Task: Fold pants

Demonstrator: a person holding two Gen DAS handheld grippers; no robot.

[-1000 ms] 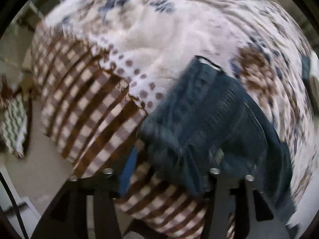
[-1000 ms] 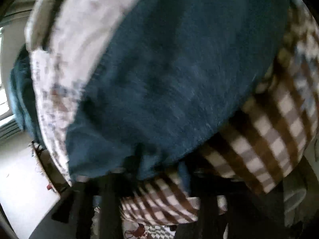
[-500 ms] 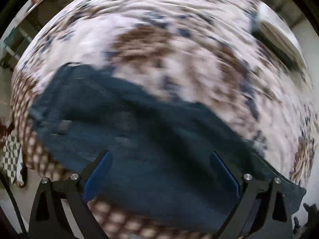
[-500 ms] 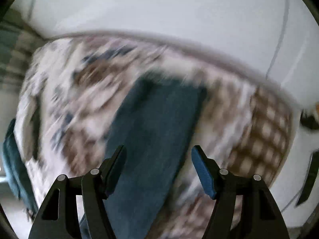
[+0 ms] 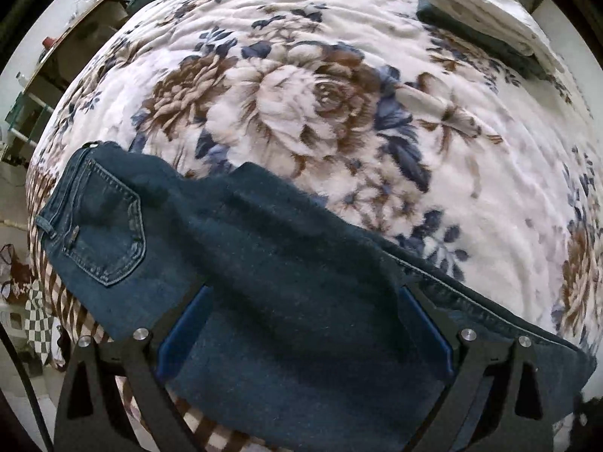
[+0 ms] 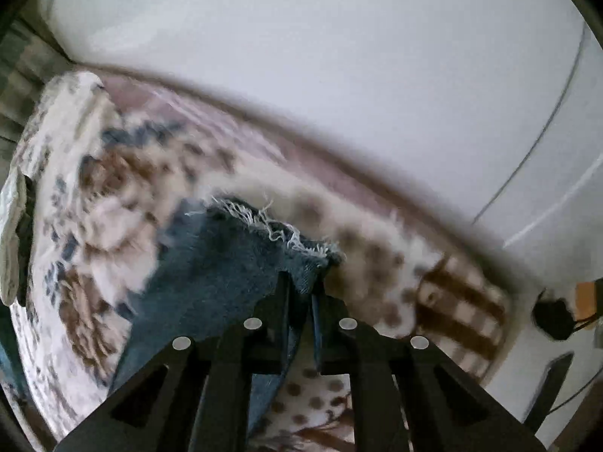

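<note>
Clearly these are dark blue denim jeans (image 5: 286, 271), laid across the near edge of a bed covered with a plush floral blanket (image 5: 301, 86) that has a brown-and-white checked border (image 6: 463, 301). Denim like this should handle as a heavy, limp cloth: it drapes and creases, slips little on the fleecy blanket, and cannot break, but a loose leg will sag and drag if lifted from 1 point only. Good holds are the thick edges, namely hem, waistband and side seam, where a pinch bites several layers.

The right gripper (image 6: 301, 286) does just that: its jaws have just been closing and are now pressed together on the frayed hem (image 6: 279, 231) of a leg, with denim caught between the pads. The left gripper (image 5: 305, 324) hangs above the thigh part with its jaws spread wide, the blue pads (image 5: 184, 327) either side of the cloth and pinching nothing.

In the left wrist view the long axis runs from far left to near right. The waistband end, marked by a stitched back pocket (image 5: 101, 222), lies at the left, and the leg runs off toward the lower right, where the side seam (image 5: 463, 293) follows the far edge. The back faces up. A folded white and dark pile (image 5: 486, 11) sits well apart at the far right corner.
</note>
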